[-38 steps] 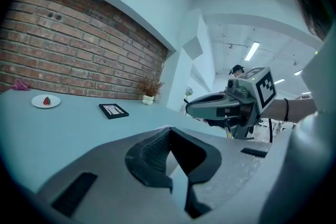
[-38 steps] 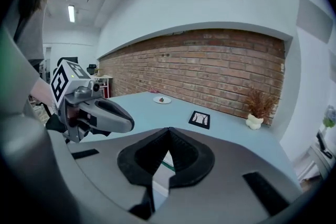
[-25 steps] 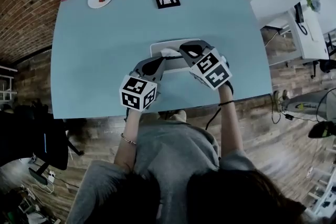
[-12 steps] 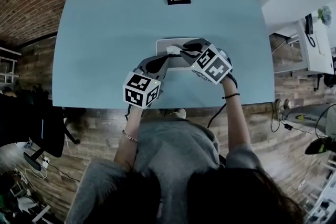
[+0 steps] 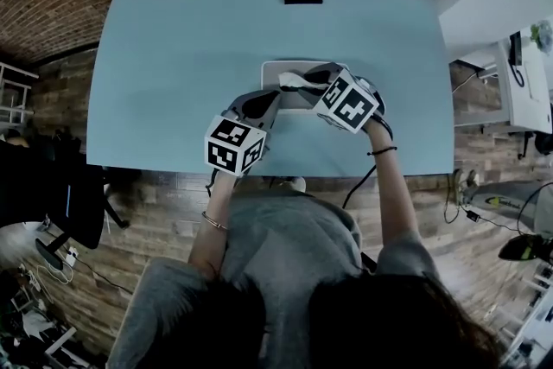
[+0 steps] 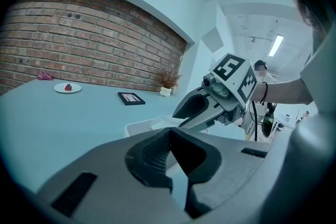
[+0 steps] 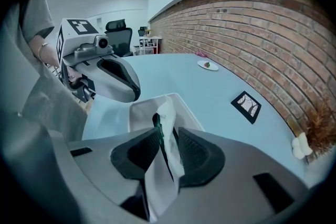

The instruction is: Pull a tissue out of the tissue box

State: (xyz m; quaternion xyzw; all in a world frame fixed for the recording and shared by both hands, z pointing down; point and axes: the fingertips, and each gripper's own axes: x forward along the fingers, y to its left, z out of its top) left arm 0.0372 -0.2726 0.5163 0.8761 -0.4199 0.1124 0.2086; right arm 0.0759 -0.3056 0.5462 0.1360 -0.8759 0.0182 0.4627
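Right claw: the right claw [image 7: 167, 136] has just been opening and now stands spread wide. A sheet runs between its ribbed dark pads [image 7: 140, 152], and they do not look pressed on it.
Tissue: the white crumpled paper tissue [image 7: 157, 186] rises out of the box's slot and passes up through the gap between the pads. It appears rooted in the box at its far end.
Tissue box: the low white rectangular tissue box [image 5: 272, 89] sits on the pale blue tabletop [image 5: 173, 56], near its front edge, directly beneath the right claw.
Left claw: the left claw [image 6: 171, 134] has its tips together with nothing between them. It hovers just beside the box's near left corner; whether it touches the box I cannot tell.
Meaning for the task: the sheet is framed but not gripped, so the pull looks not yet begun.
Next move, judged: the pads should close firmly on the tissue, then lift it away, with the box perhaps needing steadying.
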